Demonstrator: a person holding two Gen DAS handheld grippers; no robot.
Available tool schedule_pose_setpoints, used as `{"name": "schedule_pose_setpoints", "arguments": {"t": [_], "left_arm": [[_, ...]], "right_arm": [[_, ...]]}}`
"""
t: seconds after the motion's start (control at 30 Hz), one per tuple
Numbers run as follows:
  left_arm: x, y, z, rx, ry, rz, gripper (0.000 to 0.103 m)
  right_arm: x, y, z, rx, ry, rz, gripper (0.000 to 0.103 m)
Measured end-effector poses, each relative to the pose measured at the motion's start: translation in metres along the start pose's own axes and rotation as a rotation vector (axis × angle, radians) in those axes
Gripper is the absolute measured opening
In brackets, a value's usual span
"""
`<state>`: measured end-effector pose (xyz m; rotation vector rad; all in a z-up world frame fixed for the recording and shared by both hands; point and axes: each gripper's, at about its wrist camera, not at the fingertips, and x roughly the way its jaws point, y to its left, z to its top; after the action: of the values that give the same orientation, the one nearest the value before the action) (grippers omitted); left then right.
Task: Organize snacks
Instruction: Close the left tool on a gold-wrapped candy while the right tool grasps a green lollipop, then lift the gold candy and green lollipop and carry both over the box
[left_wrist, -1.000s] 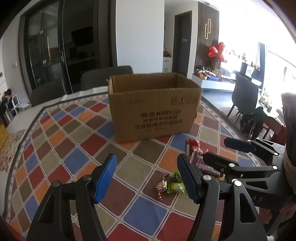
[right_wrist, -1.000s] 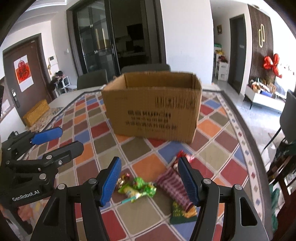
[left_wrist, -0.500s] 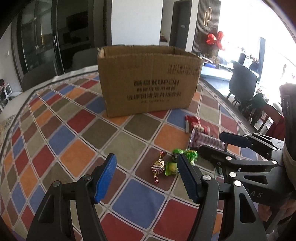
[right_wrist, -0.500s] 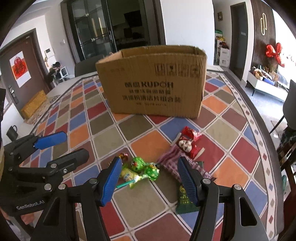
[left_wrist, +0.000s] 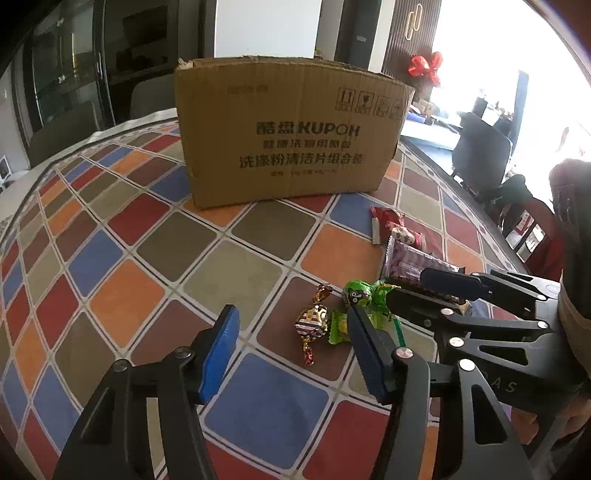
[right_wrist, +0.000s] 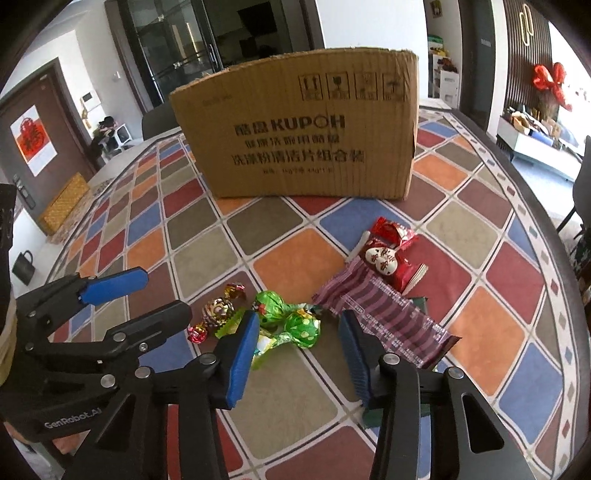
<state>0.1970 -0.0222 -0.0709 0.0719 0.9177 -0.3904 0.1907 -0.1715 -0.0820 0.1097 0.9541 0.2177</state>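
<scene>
A brown cardboard box (right_wrist: 306, 129) stood near the far edge of the checkered tablecloth (right_wrist: 207, 258). The snacks lay in a little pile in front of it, closer to the right edge: a gold and red candy (left_wrist: 312, 323), 2 green candies (right_wrist: 286, 319), a purple striped bar (right_wrist: 384, 317) and a red packet (right_wrist: 391, 251). The left gripper (left_wrist: 291, 350) and the right gripper (right_wrist: 297, 354) were both spread wide, holding nothing, just above the pile.

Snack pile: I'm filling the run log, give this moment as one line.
left gripper: open, empty | right gripper: open over green candies | snacks on tablecloth | cardboard box: behind
</scene>
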Motion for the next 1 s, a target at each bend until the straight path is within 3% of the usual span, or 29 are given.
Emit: {"name": "schedule_pose_setpoints", "arguments": {"t": [0.47,0.73,0.9,1.0], "left_arm": [[0.029,0.002,-0.003,-0.013,0.06,-0.032,0.042],[0.04,0.001,-0.003,-0.02,0.08,-0.05,0.037],[0.043,0.002,-0.002,-0.035,0.091,-0.064,0.025],[0.043,0.0,-0.001,-0.029,0.089,-0.061,0.024]], "right_arm": [[0.022,-0.007,-0.006,0.041,0.058,0.021,0.037],[0.027,-0.008,-0.009,0.052,0.074,0.035,0.029],[0.027,-0.007,-0.01,0.047,0.074,0.035,0.027],[0.026,-0.007,-0.01,0.049,0.074,0.036,0.027]]}}
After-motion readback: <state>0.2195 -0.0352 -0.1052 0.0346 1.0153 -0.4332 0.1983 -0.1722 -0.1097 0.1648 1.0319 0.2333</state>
